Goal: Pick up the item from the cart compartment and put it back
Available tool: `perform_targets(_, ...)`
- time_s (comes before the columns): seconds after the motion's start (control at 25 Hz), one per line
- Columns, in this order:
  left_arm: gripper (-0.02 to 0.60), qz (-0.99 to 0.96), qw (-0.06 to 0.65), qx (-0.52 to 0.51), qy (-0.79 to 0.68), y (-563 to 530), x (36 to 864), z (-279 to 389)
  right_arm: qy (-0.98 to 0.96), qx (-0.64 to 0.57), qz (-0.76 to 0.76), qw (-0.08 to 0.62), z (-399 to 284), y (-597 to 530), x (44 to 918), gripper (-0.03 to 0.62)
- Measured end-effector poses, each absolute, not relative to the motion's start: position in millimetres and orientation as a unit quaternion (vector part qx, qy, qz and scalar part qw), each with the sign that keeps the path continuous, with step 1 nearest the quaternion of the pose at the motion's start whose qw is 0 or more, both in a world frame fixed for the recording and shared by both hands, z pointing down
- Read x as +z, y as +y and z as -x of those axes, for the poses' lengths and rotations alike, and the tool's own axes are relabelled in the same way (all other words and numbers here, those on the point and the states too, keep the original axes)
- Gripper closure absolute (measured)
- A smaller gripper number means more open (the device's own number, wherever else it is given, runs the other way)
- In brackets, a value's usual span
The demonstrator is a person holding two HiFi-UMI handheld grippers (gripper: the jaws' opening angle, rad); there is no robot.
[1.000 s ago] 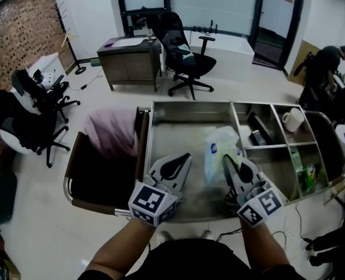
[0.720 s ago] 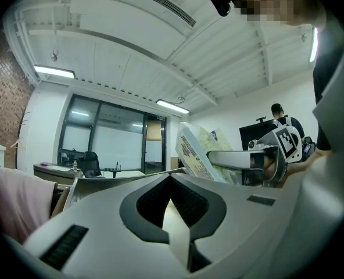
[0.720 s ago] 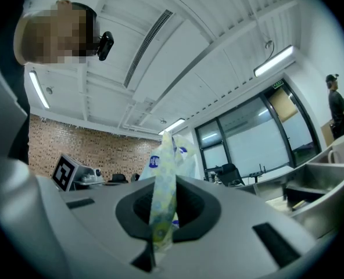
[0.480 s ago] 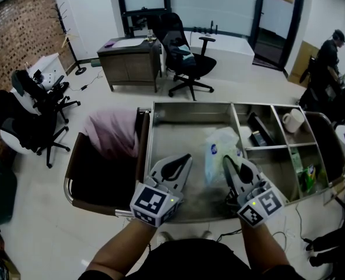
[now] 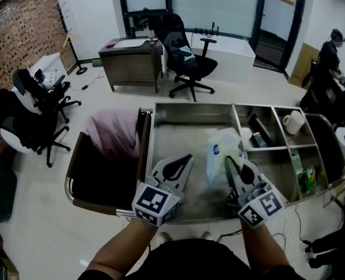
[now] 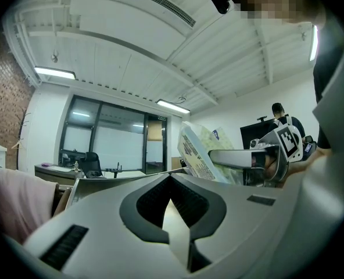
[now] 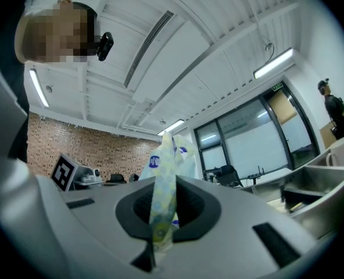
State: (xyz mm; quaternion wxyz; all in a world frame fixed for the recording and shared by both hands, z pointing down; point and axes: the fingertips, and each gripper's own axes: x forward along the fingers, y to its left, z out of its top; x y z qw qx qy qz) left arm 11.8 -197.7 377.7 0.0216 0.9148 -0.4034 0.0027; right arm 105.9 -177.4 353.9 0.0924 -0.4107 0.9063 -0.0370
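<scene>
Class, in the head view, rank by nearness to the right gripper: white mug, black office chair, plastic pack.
1. Plastic pack, clamped in the right gripper.
2. White mug, back-right compartment.
3. Black office chair, beyond the cart.

1. The packet is soft, pale plastic with a blue logo and a yellow-green print. It stands upright on edge, with its lower edge pinched by the right gripper.
2. It is in the large steel cart compartment, towards the right side.
</scene>
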Motion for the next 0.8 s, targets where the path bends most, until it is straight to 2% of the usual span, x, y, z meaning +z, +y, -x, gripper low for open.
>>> perform_targets(0.48, 0.581, -0.917, 0.018, 0.006, -0.398, -197, 379, -14, 0.905, -0.032, 0.421, 0.048, -101, -191, 346, 0.580)
perform_targets(0.8, 0.581, -0.918, 0.018, 0.005, -0.397, -197, 378, -14, 0.908, -0.013, 0.418, -0.010, -96, -228, 319, 0.580)
